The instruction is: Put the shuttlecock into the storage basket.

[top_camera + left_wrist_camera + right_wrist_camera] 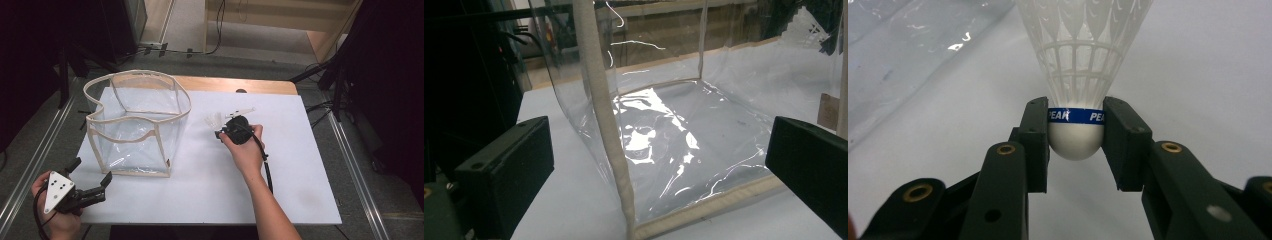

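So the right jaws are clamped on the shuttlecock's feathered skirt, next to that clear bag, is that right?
Not quite. The right gripper clamps the shuttlecock by its white rounded cork at the blue band, not the skirt, as the right gripper view shows. The clear bag does stand beside it.

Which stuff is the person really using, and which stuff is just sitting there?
Being used:
- shuttlecock, pinched at its cork by the right claw
- clear bag, standing open beside it

Just sitting there:
- white stick behind the shuttlecock
- left claw, open and waiting
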`<state>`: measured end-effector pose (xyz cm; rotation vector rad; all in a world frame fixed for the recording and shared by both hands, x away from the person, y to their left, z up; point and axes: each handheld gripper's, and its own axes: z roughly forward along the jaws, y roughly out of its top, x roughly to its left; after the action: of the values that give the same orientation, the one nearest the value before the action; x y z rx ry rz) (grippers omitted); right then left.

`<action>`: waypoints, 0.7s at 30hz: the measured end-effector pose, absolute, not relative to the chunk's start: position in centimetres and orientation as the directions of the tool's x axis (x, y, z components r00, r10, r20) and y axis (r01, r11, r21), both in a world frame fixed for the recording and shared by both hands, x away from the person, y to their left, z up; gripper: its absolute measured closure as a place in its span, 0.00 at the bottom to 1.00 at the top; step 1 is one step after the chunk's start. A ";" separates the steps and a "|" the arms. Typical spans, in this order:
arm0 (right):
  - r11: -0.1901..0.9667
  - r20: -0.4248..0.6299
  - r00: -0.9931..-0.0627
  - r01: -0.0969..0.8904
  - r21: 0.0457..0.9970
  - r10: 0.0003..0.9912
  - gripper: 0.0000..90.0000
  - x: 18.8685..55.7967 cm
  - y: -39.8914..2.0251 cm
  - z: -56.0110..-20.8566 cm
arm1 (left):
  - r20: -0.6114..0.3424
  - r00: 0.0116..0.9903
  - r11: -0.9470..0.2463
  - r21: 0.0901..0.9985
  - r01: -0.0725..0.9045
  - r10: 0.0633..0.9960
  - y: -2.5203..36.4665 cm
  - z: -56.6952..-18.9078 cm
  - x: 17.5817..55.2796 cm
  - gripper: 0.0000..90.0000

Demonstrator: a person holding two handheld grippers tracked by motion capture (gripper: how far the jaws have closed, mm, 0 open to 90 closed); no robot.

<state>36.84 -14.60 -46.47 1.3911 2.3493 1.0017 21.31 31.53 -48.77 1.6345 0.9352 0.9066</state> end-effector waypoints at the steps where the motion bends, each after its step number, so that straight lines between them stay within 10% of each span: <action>1: 0.311 0.140 -0.522 0.681 0.663 0.842 0.70 36.8 -14.6 -46.3 | 0.119 0.419 -0.197 0.969 0.147 0.900 31.5 -48.8 21.3 0.00; 21: 0.302 0.131 -0.549 0.625 0.719 0.825 0.70 36.6 -14.8 -43.4 | 0.118 0.420 -0.196 0.970 0.147 0.900 31.5 -48.8 21.3 0.00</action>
<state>36.57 -14.81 -43.38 1.3220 2.3087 1.0909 21.29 31.47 -48.77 1.6339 0.9346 0.9057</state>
